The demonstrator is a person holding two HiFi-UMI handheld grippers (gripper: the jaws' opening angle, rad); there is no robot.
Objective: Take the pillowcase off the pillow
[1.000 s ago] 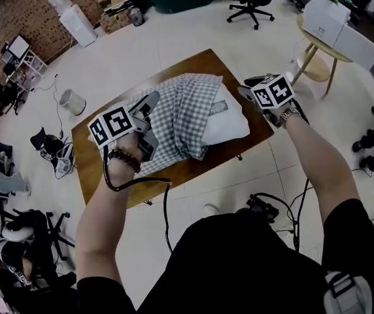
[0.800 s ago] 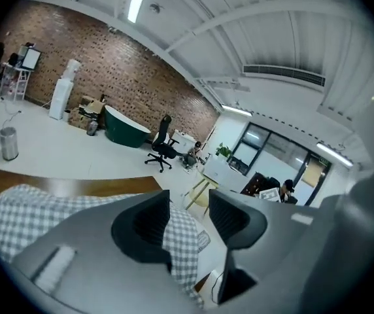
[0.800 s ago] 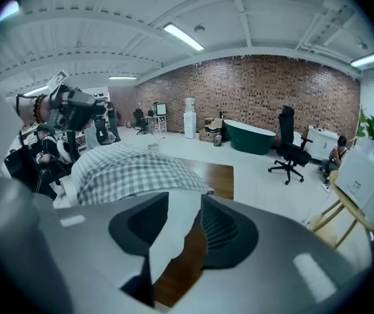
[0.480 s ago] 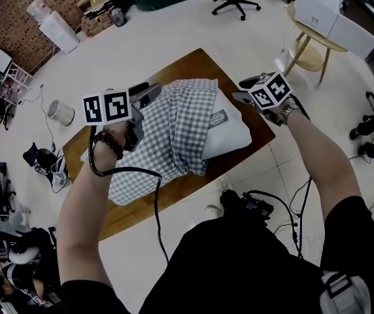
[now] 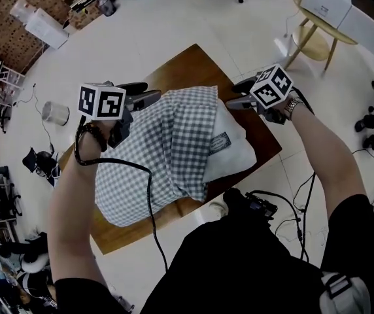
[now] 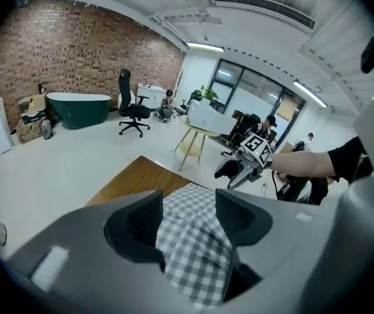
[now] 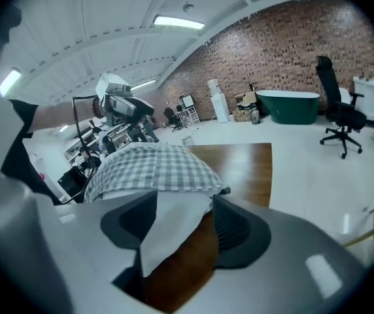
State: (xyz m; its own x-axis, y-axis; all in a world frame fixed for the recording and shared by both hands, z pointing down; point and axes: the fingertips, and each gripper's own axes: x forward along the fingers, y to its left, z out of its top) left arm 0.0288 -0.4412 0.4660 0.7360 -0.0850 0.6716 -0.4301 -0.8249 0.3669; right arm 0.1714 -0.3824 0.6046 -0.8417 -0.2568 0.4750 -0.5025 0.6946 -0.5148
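1. Head view: my left gripper (image 5: 146, 91) is at the far left corner of the grey-and-white checked cloth pillowcase (image 5: 167, 149). The pillowcase covers most of the plump white fabric pillow (image 5: 236, 146), which lies on the brown rectangular wooden desk (image 5: 180, 64). The pillow's right side sticks out bare. My right gripper (image 5: 234, 93) is at that bare side's far corner.
2. Same view: a small rectangular sewn label (image 5: 220, 140) sits on the bare pillow, just beside the pillowcase's edge. Its print is too small to read. The cube on each gripper carries black-and-white square markers and no words.
3. Left gripper view: my jaws stand apart and have just been opening. Checked pillowcase (image 6: 193, 254) cloth lies in the gap between them, and the pads do not press on it.
4. Right gripper view: my jaws stand apart here too and have just been opening. The pillow's (image 7: 167, 227) white corner lies between them, against the jaw at the picture's left. Bare desk (image 7: 239, 162) wood shows between it and the other jaw. The pillowcase (image 7: 148, 169) mounds up just behind.
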